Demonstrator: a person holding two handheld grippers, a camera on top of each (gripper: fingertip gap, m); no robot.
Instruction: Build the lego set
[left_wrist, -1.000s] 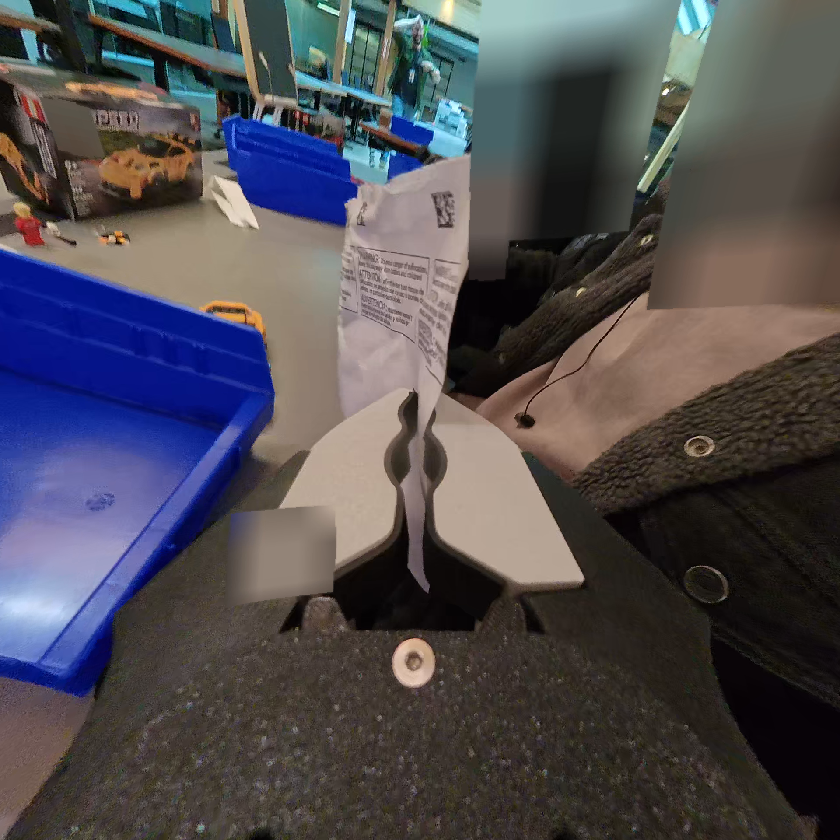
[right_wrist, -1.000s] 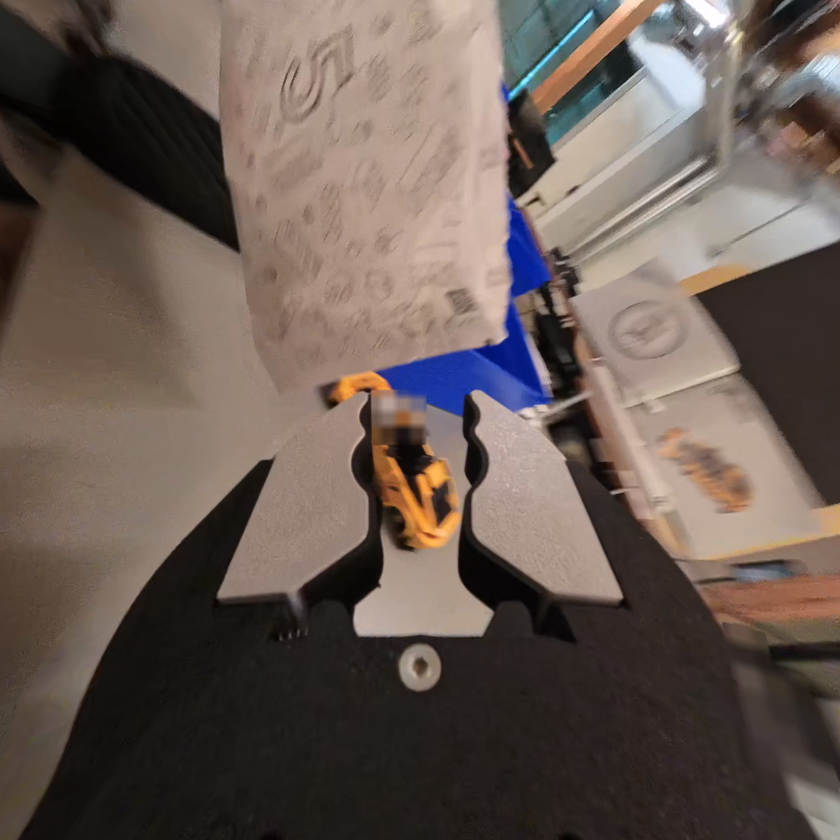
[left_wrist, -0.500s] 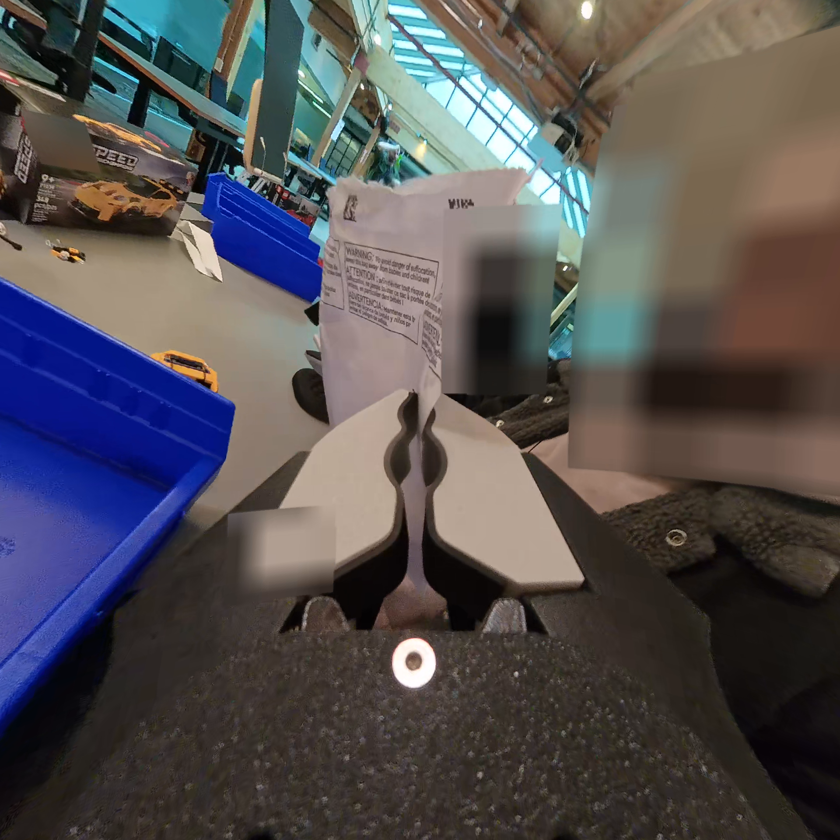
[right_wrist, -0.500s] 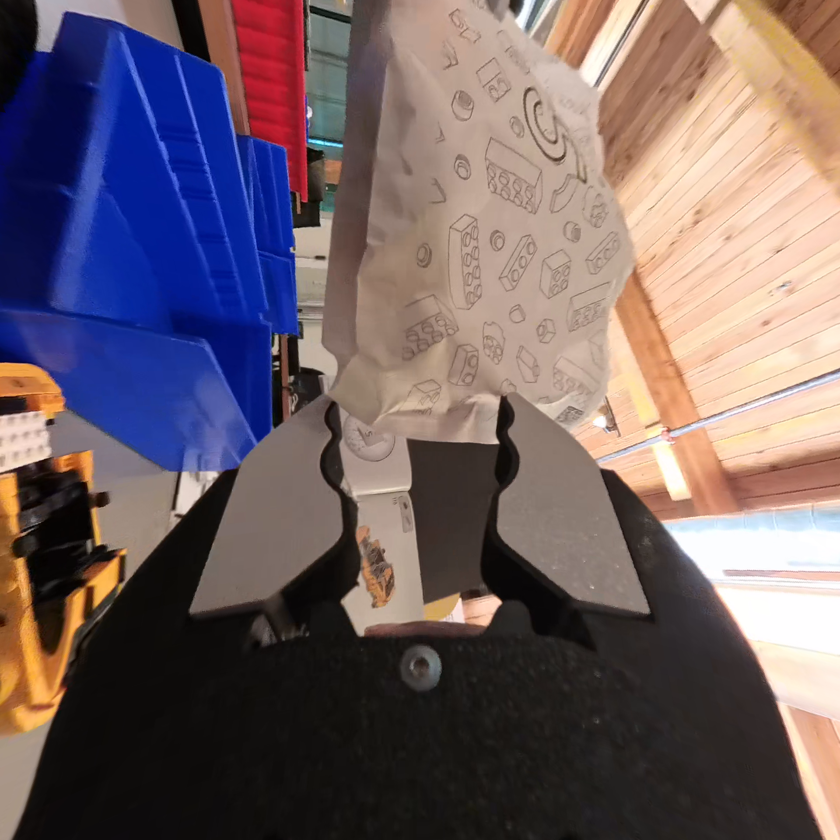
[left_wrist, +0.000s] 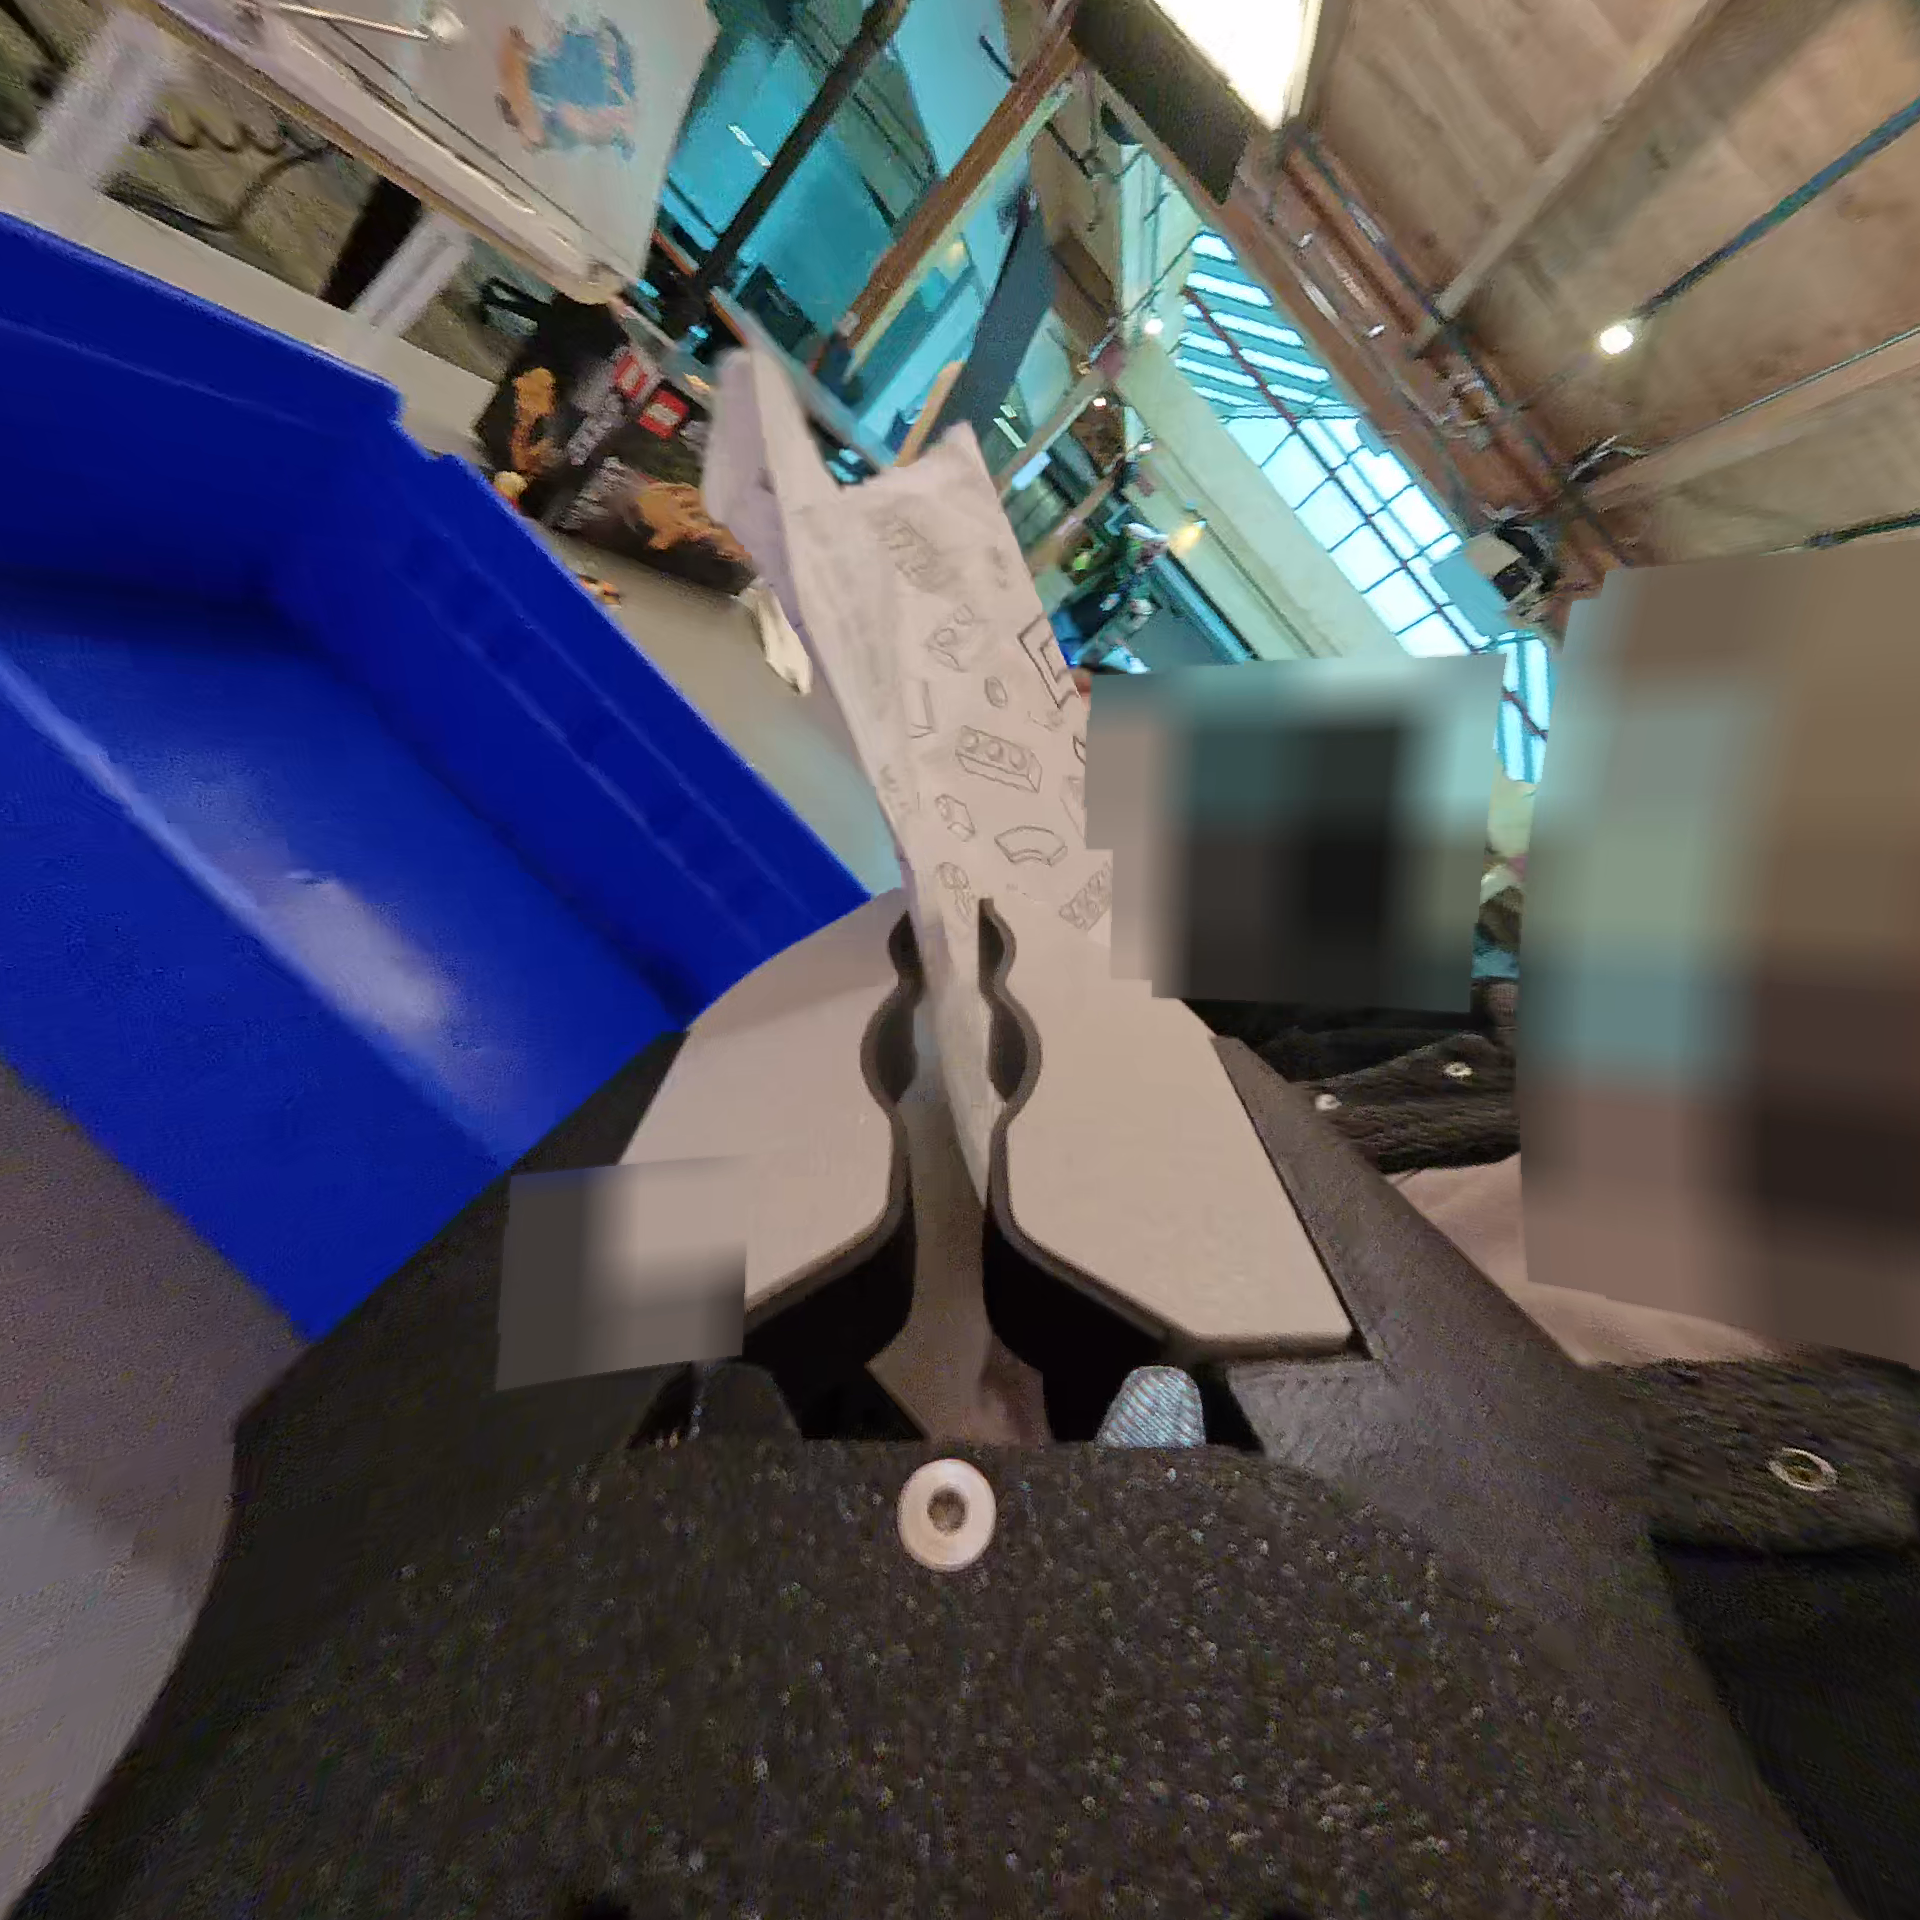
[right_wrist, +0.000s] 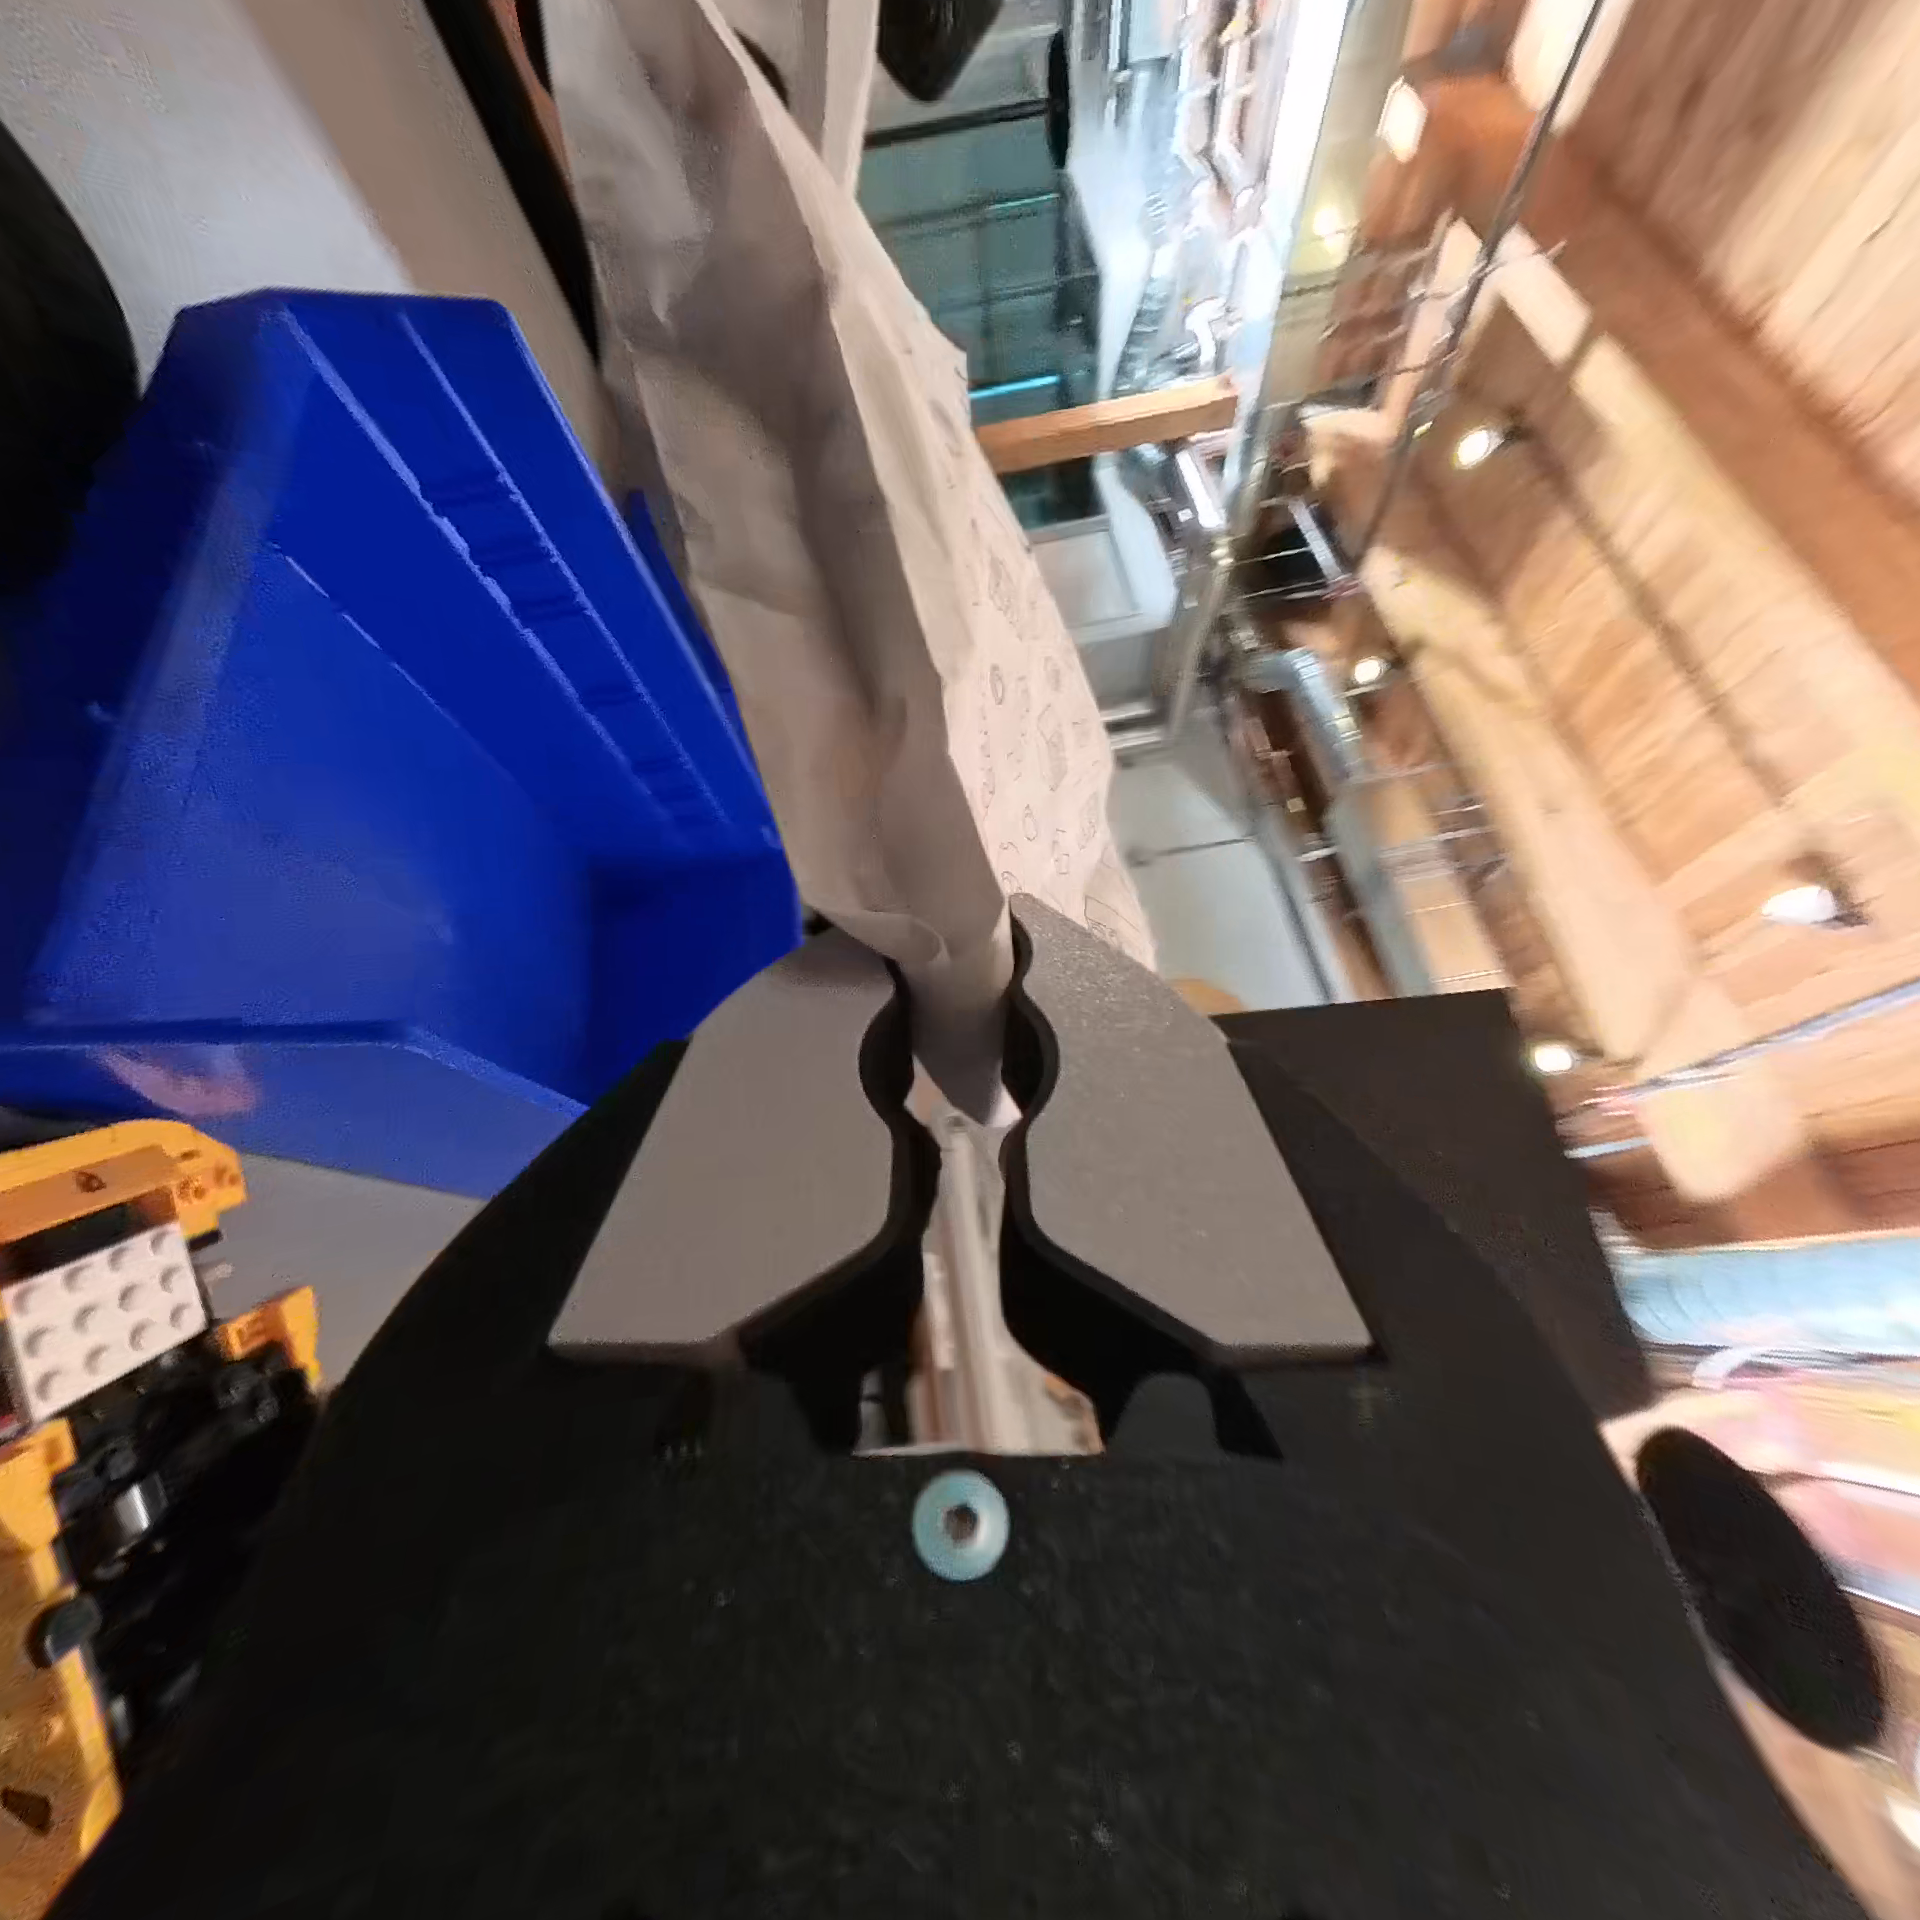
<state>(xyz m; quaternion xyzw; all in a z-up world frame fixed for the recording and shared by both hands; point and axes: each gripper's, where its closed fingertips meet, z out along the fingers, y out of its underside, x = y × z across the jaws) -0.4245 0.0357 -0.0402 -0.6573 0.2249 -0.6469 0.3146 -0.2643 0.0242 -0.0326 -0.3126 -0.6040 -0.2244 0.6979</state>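
Both of my grippers pinch the same white paper bag (left_wrist: 940, 665), one at each end. In the left wrist view, my left gripper (left_wrist: 948, 940) has its grey fingers pressed onto a narrow edge of the bag at the centre of the frame, and the paper rises from there toward the upper middle, twisted and creased, printed with small outline drawings of bricks. A blue plastic bin (left_wrist: 312, 831) fills the left of that frame, resting on the grey tabletop (left_wrist: 94, 1403).

In the right wrist view, my right gripper (right_wrist: 956, 982) clamps a crumpled corner of the paper bag (right_wrist: 831, 582), which stretches up to the top of the frame; its near side is plain and shaded, while the far side shows the same brick pattern. A blue bin (right_wrist: 364, 727) sits at left centre, and a partly built yellow and black lego car (right_wrist: 94, 1403), with a white studded plate on it, shows at the lower left edge.
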